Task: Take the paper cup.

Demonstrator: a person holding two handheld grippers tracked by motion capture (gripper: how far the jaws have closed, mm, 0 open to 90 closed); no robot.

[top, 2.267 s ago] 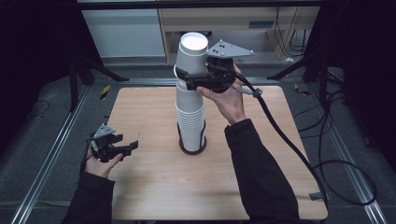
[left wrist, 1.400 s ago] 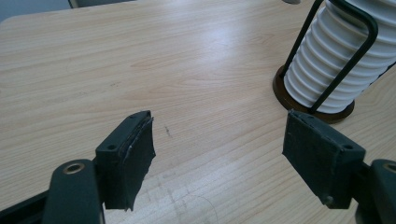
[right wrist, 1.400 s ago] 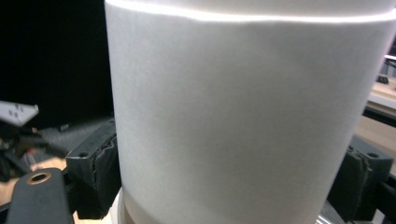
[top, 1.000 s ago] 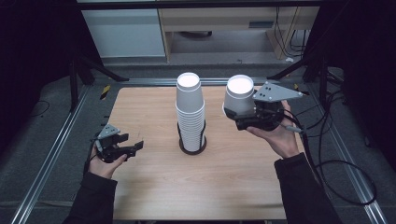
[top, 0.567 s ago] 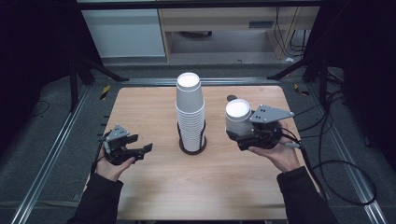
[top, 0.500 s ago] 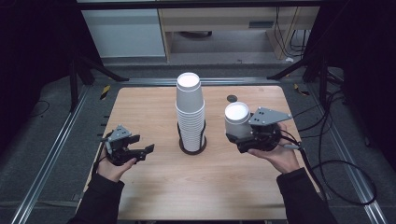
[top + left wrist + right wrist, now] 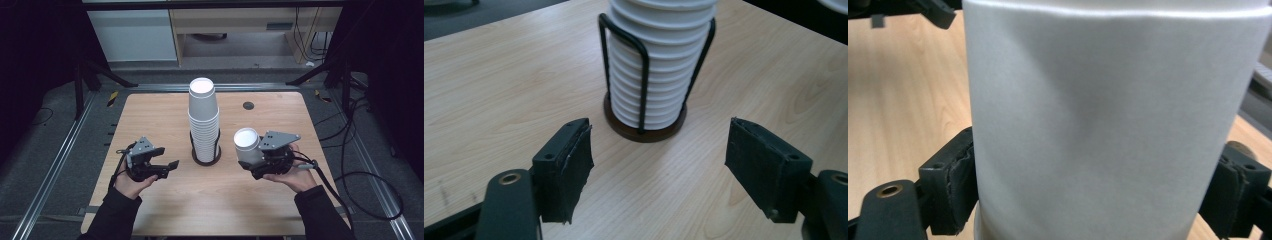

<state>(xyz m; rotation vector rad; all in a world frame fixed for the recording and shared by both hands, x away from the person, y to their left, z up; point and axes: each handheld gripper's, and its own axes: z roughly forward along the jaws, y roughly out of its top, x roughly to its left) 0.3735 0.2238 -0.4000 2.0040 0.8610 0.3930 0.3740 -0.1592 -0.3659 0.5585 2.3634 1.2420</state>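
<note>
One white cup in my right claw, beside the stack.

My right gripper (image 7: 256, 161) is clenched on the single paper cup (image 7: 246, 145), bottom up, pads pressing its wall, low over the table (image 7: 300, 115) just right of the cup stack (image 7: 203, 120) in its wire holder (image 7: 644, 125); my left gripper (image 7: 161, 167) hangs released, jaws wide, facing the stack.

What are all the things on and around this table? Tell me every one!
Single white paper cup: one, white, gripped right of the stack.
Stack of white paper cups: one stack, white, table middle.
Black wire cup holder: one, black, around the stack.
Small dark round disc: one, dark, far right of table.
Light wooden table: one, tan.
Left tongs: one, black, open, left of the stack.
Right tongs: one, black, shut on the cup.
</note>
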